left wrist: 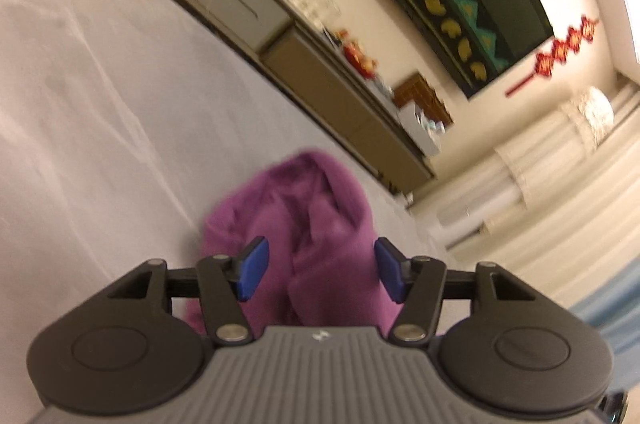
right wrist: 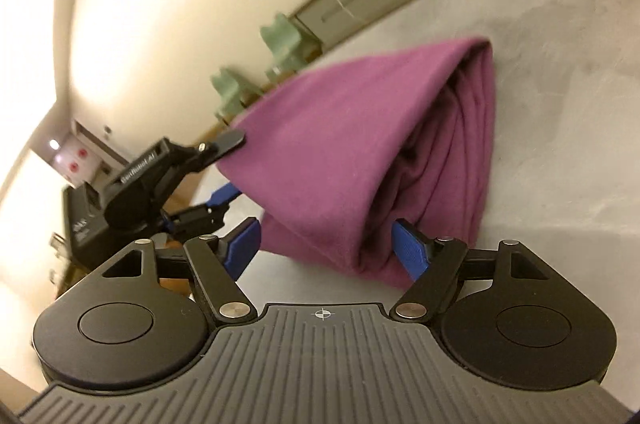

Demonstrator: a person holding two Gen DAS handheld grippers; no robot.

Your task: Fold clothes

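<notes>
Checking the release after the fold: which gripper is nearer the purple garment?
Hard to separate. The left gripper has the purple garment between its open jaws; the right gripper also straddles its near edge, pads apart from the cloth.

1 purple garment [right wrist: 360, 151] — 2 grippers — 2 green chairs [right wrist: 280, 39].

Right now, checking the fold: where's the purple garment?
In both wrist views, the purple garment lies folded on the grey table, just ahead of both open grippers.

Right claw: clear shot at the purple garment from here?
Probably yes. The right claw stands open, with the folded purple garment directly ahead on the grey table and nothing between. The left claw sits at the garment's other edge, out of the way.
</notes>
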